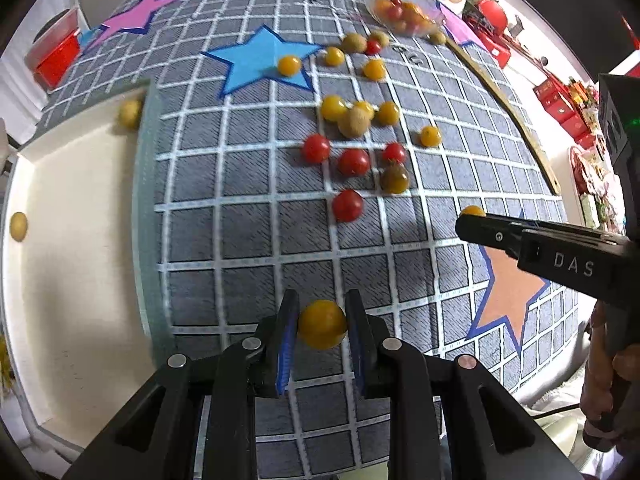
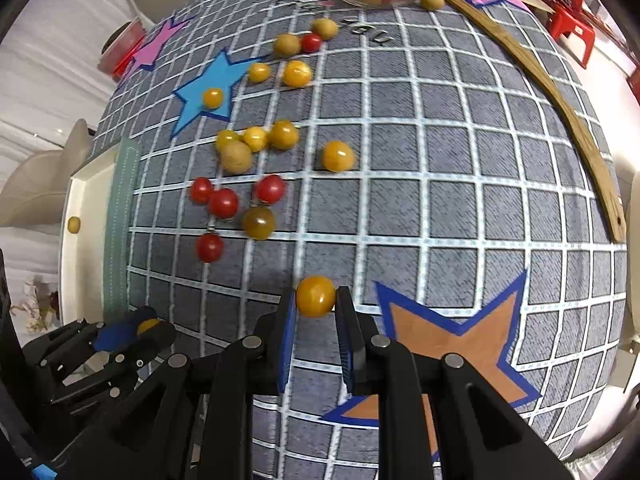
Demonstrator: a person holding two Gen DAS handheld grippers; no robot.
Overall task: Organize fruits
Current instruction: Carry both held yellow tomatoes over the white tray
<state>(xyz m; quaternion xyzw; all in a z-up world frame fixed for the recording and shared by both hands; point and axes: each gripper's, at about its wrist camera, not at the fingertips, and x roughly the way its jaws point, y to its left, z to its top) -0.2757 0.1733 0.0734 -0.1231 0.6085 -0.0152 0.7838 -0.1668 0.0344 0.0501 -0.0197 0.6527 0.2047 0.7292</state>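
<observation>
1. Left gripper (image 1: pixel 322 322) clamped on a yellow tomato (image 1: pixel 322 324), pads pressing both sides, held above the grid cloth (image 1: pixel 248 220).
2. Right gripper (image 2: pixel 316 300) clamped on an orange tomato (image 2: pixel 315 296), also off the cloth, just beside the orange star (image 2: pixel 456 344).
3. Left wrist view: right gripper comes in from the right edge, its fruit just peeking over the finger (image 1: pixel 476 232); a hand (image 1: pixel 604 384) holds its handle.
4. Right wrist view: left gripper low at left, yellow fruit showing between its blue pads (image 2: pixel 120 334).
5. Loose fruit lies scattered mid-cloth: red cluster (image 1: pixel 353 162) of four tomatoes, one more red one (image 1: pixel 347 205) nearer the grippers, a dark greenish-yellow one (image 1: pixel 395 179) touching the cluster.
6. Yellow group (image 1: pixel 334 107) sits further up, around a dull tan fruit (image 1: pixel 354 122); lone yellow one (image 1: pixel 430 136) to its right.
7. One yellow tomato sits on the blue star (image 1: pixel 260 60); more yellow, tan and one red one further back, near the bowl.
8. Clear bowl (image 1: pixel 404 12) at the far edge, filled with mixed red and orange tomatoes; a tan fruit just beside it.
9. White tray (image 1: pixel 72 208) at left of the cloth holds two pale yellow fruits, well apart: one at the far corner (image 1: pixel 130 112), one at the left side (image 1: pixel 18 226).
10. Wooden strip (image 2: pixel 560 108) curves along the cloth's right edge.
11. Pink star (image 1: pixel 134 16) at the far left corner; red box (image 1: pixel 56 54) beyond it, off the cloth.
</observation>
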